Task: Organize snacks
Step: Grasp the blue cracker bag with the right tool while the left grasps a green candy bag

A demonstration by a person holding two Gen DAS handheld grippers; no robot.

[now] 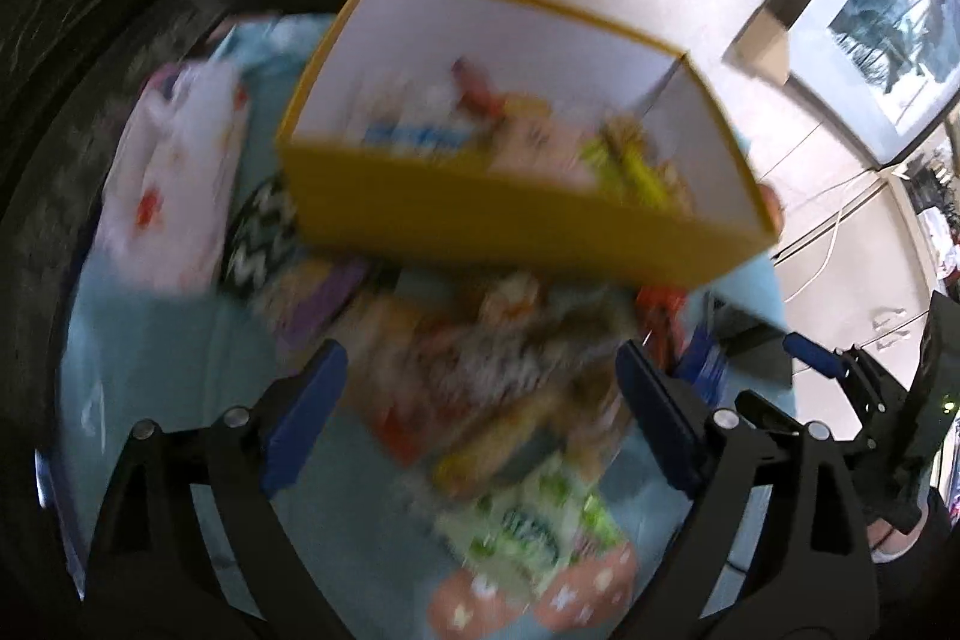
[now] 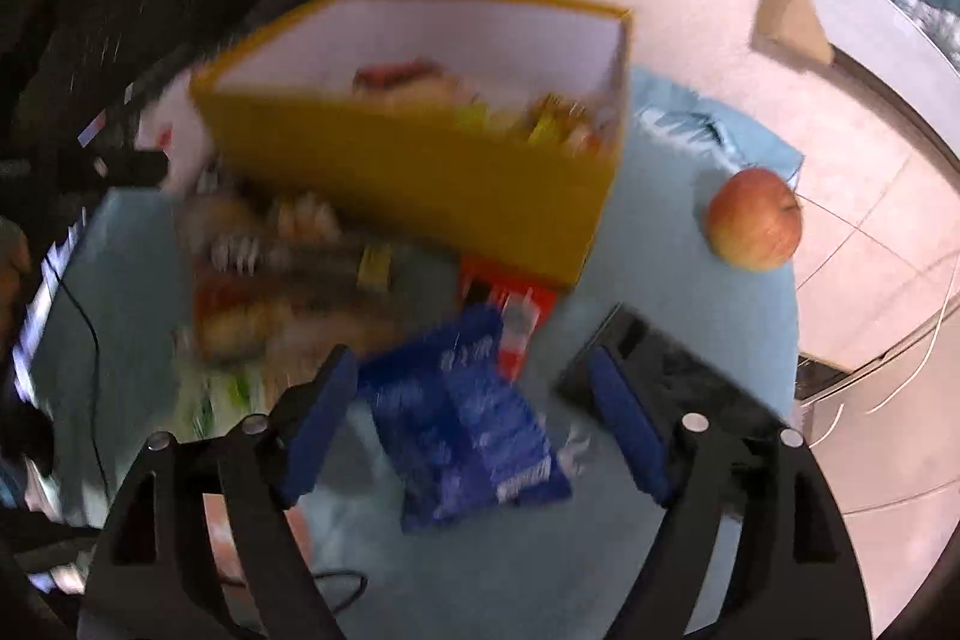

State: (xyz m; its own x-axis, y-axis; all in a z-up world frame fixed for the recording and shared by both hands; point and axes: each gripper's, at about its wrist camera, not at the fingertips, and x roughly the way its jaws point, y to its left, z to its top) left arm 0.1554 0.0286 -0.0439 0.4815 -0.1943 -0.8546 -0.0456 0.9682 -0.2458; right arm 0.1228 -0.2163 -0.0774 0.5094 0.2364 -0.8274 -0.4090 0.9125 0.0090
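Both wrist views were blurred. A yellow box [image 1: 516, 226] with white inner walls sat on a pale blue tabletop [image 1: 156, 340], its top open and a jumble of wrapped snacks showing inside; the individual wrappers there were too smeared to tell apart. In front of the box, a loose pile of snack packets [image 1: 504, 370] lay on the table, mostly orange, brown and black-and-white wrappers, with a green-and-white packet [image 1: 528, 532] nearest the camera.

The left gripper [image 1: 480, 418] hung over this pile with its blue-padded jaws spread wide and nothing held between them.

From the right wrist view, the same yellow box [image 2: 420, 172] stood at the back of the table. A blue packet [image 2: 468, 424] with white print lay flat on the tabletop, an orange-red packet [image 2: 510, 298] just behind it against the box. The right gripper [image 2: 480, 430] was poised above the blue packet, jaws wide apart and empty, the packet lying between them but not pinched. A red-and-yellow apple [image 2: 755, 218] rested near the table's far right edge, well apart from the box.
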